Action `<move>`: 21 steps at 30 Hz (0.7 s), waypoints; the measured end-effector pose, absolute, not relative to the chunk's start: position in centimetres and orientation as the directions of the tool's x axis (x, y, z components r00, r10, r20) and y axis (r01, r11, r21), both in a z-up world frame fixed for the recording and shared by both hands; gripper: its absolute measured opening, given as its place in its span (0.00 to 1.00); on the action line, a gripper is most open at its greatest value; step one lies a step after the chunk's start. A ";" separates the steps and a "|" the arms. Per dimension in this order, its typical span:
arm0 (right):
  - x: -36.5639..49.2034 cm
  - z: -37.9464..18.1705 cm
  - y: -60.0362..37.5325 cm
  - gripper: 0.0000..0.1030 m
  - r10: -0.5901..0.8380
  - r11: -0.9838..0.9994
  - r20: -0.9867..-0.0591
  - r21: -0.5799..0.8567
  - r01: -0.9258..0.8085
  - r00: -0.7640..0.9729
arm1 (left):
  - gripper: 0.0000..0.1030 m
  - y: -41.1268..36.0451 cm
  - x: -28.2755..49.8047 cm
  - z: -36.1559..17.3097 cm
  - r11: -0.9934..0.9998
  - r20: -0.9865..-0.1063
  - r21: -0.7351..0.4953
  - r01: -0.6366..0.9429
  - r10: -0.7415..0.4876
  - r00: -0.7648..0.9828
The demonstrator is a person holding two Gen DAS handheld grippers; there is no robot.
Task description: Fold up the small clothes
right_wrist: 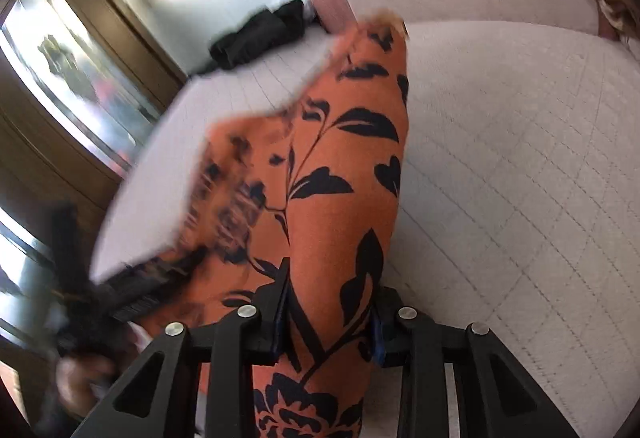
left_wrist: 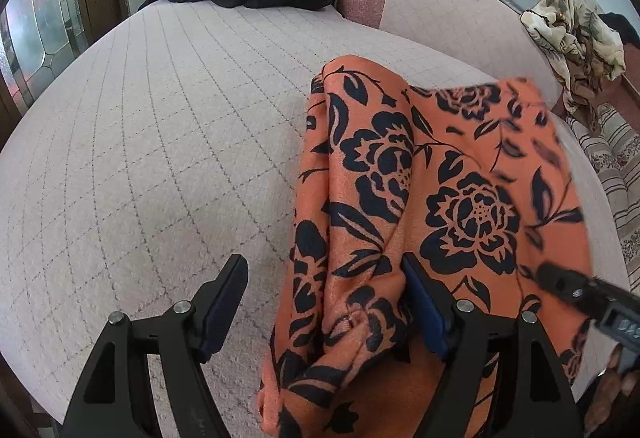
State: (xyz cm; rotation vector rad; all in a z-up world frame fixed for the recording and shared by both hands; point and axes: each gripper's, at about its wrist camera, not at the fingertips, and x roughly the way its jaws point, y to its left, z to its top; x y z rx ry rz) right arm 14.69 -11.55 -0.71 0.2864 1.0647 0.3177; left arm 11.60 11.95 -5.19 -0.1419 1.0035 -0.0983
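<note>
Left wrist: my left tongs stand spread, one finger on the bed, the other against the orange floral cloth, nothing pinched. Cloth lies bunched along the bed.

Right wrist: right tongs pinching a ridge of cloth. Mid-fold, I judge. Next: left needs its own hold before carrying the edge over.

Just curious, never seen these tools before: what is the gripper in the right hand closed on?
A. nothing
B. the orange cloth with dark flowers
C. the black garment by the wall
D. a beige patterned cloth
B: in the right wrist view the right gripper pinches the orange flowered cloth between its pads.
</note>
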 end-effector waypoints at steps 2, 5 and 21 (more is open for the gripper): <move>15.2 -1.9 -13.4 0.48 0.427 0.886 -0.792 0.462 -0.030 0.436 | 0.77 11.8 11.7 -5.0 0.985 -0.832 -0.169 0.015 -0.151 0.534; 15.4 -0.4 -15.7 0.65 0.509 0.816 -0.715 0.578 -0.004 0.480 | 0.77 12.2 11.5 -5.0 0.983 -0.830 -0.183 0.012 -0.161 0.533; 21.2 -1.6 -13.2 0.36 0.291 0.948 -0.801 0.317 -0.041 0.523 | 0.77 12.4 11.9 -5.4 0.980 -0.832 -0.200 0.010 -0.175 0.526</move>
